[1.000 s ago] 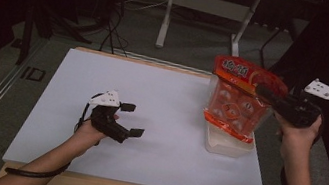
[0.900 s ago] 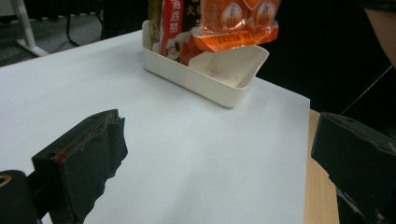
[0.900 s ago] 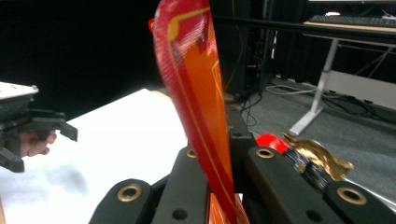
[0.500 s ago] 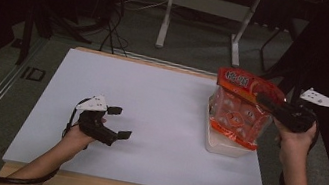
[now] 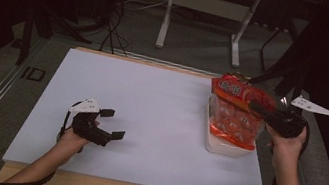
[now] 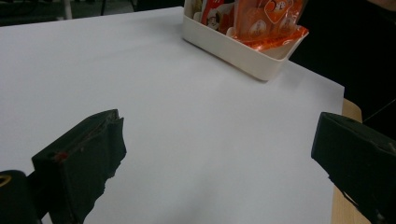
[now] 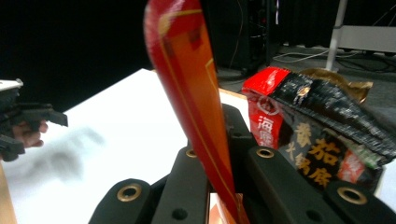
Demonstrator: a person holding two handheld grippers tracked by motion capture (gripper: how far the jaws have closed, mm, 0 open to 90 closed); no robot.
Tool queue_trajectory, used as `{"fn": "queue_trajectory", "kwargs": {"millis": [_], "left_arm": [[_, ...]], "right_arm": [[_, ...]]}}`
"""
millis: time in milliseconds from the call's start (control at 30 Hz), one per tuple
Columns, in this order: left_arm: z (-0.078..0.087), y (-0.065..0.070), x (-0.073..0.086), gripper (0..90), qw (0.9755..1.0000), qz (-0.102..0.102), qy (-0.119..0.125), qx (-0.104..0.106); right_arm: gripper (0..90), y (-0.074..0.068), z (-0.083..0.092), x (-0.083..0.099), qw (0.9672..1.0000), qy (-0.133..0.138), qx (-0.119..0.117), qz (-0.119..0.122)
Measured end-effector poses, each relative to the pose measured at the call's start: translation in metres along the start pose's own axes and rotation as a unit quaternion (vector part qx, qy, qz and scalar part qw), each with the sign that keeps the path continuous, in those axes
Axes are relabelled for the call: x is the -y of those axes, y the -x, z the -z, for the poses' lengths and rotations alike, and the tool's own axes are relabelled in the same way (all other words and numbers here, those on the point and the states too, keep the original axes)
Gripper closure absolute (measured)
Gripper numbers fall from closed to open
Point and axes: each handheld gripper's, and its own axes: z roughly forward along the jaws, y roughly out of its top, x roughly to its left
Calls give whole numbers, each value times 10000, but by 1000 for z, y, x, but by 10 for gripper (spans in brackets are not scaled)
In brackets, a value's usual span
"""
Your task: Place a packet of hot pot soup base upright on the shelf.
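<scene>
While the person's left hand rests low near the front left of the white desk (image 5: 151,100), the left gripper (image 5: 113,123) hovers just above the surface, its fingers (image 6: 84,158) spread wide with nothing between them. Well apart to the right, a cream tray (image 5: 224,145) sits near the desk's right edge. An orange snack bag (image 5: 237,112) stands upright in the tray. The right gripper (image 5: 257,107) reaches in from the right, its fingers (image 7: 196,186) clamped tight on the bag's upper edge. Behind the bag, a red and black packet (image 7: 317,135) stands in the tray.
</scene>
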Motion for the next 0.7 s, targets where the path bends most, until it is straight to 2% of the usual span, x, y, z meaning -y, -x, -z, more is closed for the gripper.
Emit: {"fn": "queue_trajectory", "kwargs": {"millis": [67,133,200,233,267,500,633,667,700], "left_arm": [[-2,0,1,22,10000,-12,-41,0],[-3,0,2,22,10000,-12,-60,27],[-5,0,3,22,10000,-11,-89,24],[-6,-1,3,22,9999,-22,-103,40],[-6,-1,4,22,9999,-16,-102,54],[-6,-1,4,22,10000,-5,-80,51],[-6,-2,4,22,9999,4,-85,61],[-6,-2,5,22,9999,13,-88,67],[-7,-2,5,22,9999,8,-92,71]], "right_arm": [[900,0,-1,2,10000,41,-60,-52],[900,1,-3,4,10000,0,-22,-52],[900,4,-6,7,9996,16,-155,-243],[900,4,-7,9,9996,-14,-154,-235],[900,3,-8,10,9997,-29,-116,-191],[900,9,-7,18,9995,87,-66,-290],[899,15,-10,29,9993,-96,105,-334],[899,21,-8,36,9989,-70,174,-441],[899,21,-8,36,9989,-70,174,-441]]}}
